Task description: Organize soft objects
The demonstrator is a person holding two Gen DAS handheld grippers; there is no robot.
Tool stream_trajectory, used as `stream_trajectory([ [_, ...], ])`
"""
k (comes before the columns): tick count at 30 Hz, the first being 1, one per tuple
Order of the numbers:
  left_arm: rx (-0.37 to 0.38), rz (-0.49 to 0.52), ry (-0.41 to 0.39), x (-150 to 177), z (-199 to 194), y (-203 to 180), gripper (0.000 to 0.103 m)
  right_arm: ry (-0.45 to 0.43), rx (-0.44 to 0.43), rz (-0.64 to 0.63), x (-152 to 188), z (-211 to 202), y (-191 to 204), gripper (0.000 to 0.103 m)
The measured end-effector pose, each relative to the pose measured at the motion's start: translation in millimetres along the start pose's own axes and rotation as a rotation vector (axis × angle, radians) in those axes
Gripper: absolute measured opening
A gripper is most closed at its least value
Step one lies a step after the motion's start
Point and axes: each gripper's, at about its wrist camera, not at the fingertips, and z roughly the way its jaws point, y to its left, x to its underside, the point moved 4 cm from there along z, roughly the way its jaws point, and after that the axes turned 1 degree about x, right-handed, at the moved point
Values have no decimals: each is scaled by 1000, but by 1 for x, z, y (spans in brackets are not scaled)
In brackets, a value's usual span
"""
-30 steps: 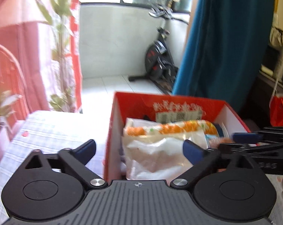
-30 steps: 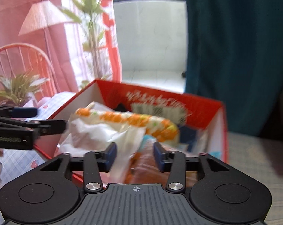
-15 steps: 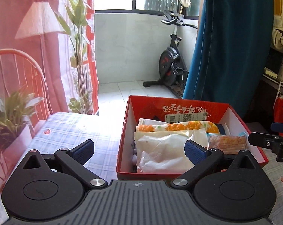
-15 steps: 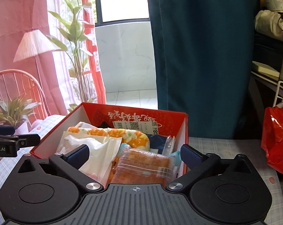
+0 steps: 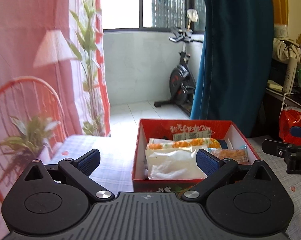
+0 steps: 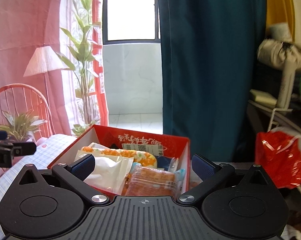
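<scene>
A red cardboard box point(image 5: 142, 172) point(image 6: 187, 152) stands on the checked tablecloth. In it lie a white plastic pouch point(image 5: 172, 163) point(image 6: 108, 170), an orange flowered soft roll point(image 5: 182, 143) point(image 6: 130, 155) and an orange wrapped snack pack point(image 5: 232, 155) point(image 6: 150, 182). My left gripper point(image 5: 148, 159) is open and empty, held back from the box's near left side. My right gripper point(image 6: 143, 165) is open and empty, just in front of the box's near right corner. Each gripper shows at the edge of the other's view.
A red plastic bag point(image 6: 278, 158) point(image 5: 292, 122) sits to the right of the box. A red wire chair point(image 5: 26, 108) and a potted plant point(image 5: 28, 136) stand at the left. A teal curtain point(image 6: 206, 60) and an exercise bike point(image 5: 180, 80) are behind.
Both grippers have pulled back and up from the box. The right gripper opened wide and left the snack pack lying in the box. The left gripper stayed open.
</scene>
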Motion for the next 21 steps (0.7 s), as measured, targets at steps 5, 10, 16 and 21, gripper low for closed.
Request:
stream_trajectory([
  [5,-8,14,-77,-8,-49,-7,103,-28,-18,4,-4,-44,7,103],
  [10,-10,38,-137,-11,-101,-15,103,-111,7,34,-14,-103,4,103],
  [16,-34,72,-200,-10,-156,-24,103,-179,-5,73,-17,-169,1,103],
  [21,-70,57,-217,-5,-180,-25,103,-232,-10,93,-10,-211,8,103],
])
